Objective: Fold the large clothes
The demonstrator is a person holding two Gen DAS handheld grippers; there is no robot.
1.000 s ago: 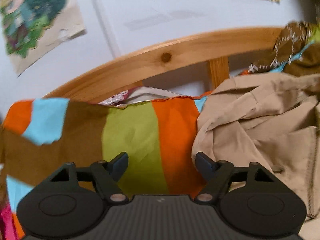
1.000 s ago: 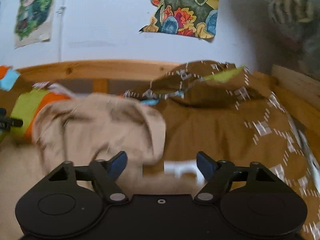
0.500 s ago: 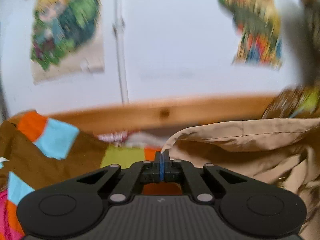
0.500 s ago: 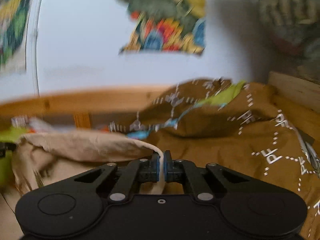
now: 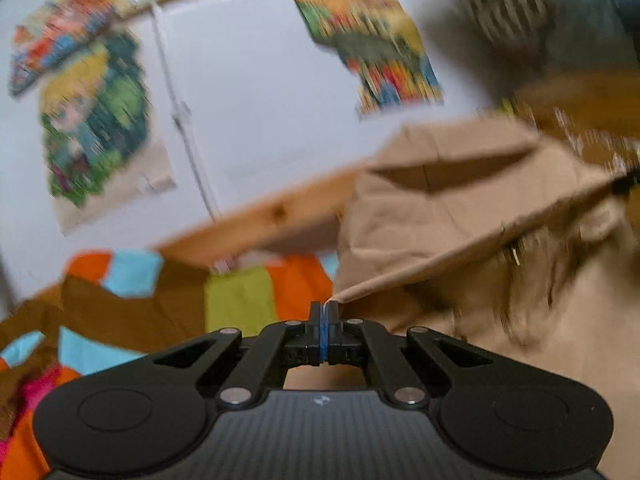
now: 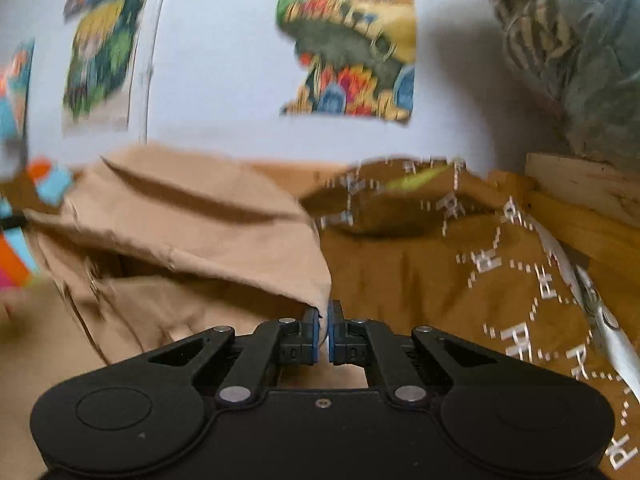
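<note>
So we've got both grippers on the tan garment (image 5: 452,208) now, and that's about as far as this fold has got. In the left wrist view the left gripper (image 5: 324,312) sits low in the middle of the frame with its jaws pressed together on a thin edge of the cloth, which runs off toward the upper right. In the right wrist view the right gripper (image 6: 324,316) has its jaws nearly together, pinching a corner of the same tan garment (image 6: 192,232) that billows off to the left of the frame. The cloth looks lifted and stretched between the two grips, with the rest still bunched and sagging below, so we'd say it's only just picked up: no crease made, nothing laid flat yet. Under it, at the lower left of the left view, lies the striped blanket (image 5: 236,300) in orange, green and blue, and at the right of the right view a brown patterned cover (image 6: 460,280). Both views are blurry, so which part of the garment we're holding we can't tell. Still to do, as we see it: spread it out, square it up, then do the actual folds.
</note>
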